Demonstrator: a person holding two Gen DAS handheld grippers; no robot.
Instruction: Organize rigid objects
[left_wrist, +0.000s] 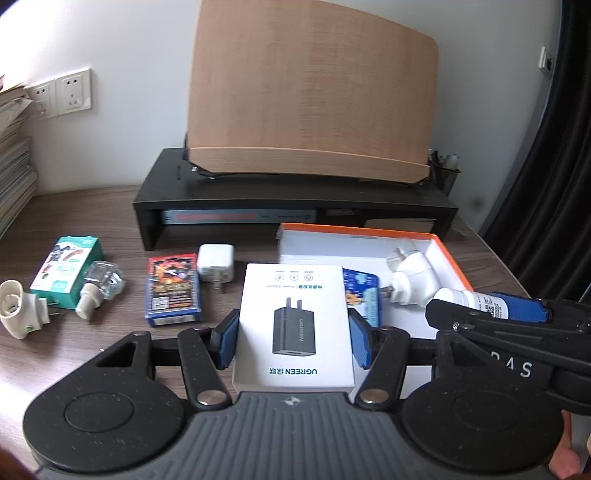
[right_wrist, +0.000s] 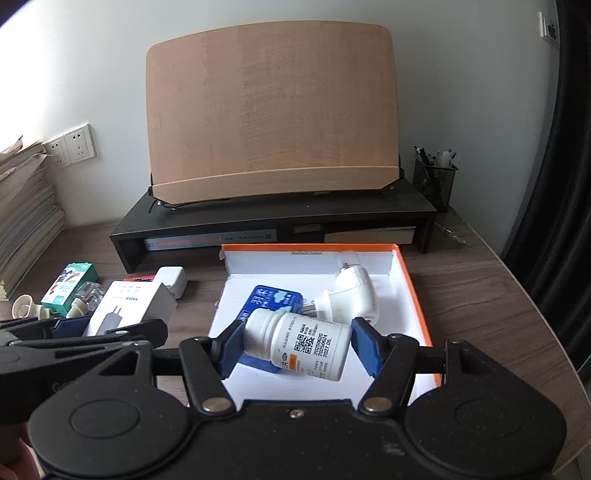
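Observation:
My left gripper (left_wrist: 293, 328) is shut on a white charger box (left_wrist: 293, 325), held above the desk just left of the orange-rimmed tray (left_wrist: 448, 254). My right gripper (right_wrist: 298, 345) is shut on a white pill bottle (right_wrist: 301, 341), lying sideways between the blue pads over the tray (right_wrist: 415, 295). Inside the tray lie a blue card pack (right_wrist: 275, 301) and a white plug-in device (right_wrist: 351, 295). On the desk to the left sit a red card pack (left_wrist: 171, 291), a white charger (left_wrist: 216, 264), a green box (left_wrist: 68, 271), a clear refill bottle (left_wrist: 99, 288) and another white plug-in (left_wrist: 20, 306).
A black monitor riser (right_wrist: 273, 218) with a wooden board (right_wrist: 273, 118) on it stands behind the tray. A mesh pen holder (right_wrist: 436, 181) is at its right end. Stacked papers (right_wrist: 22, 210) and wall sockets (right_wrist: 74, 144) are at the left. The desk edge curves at the right.

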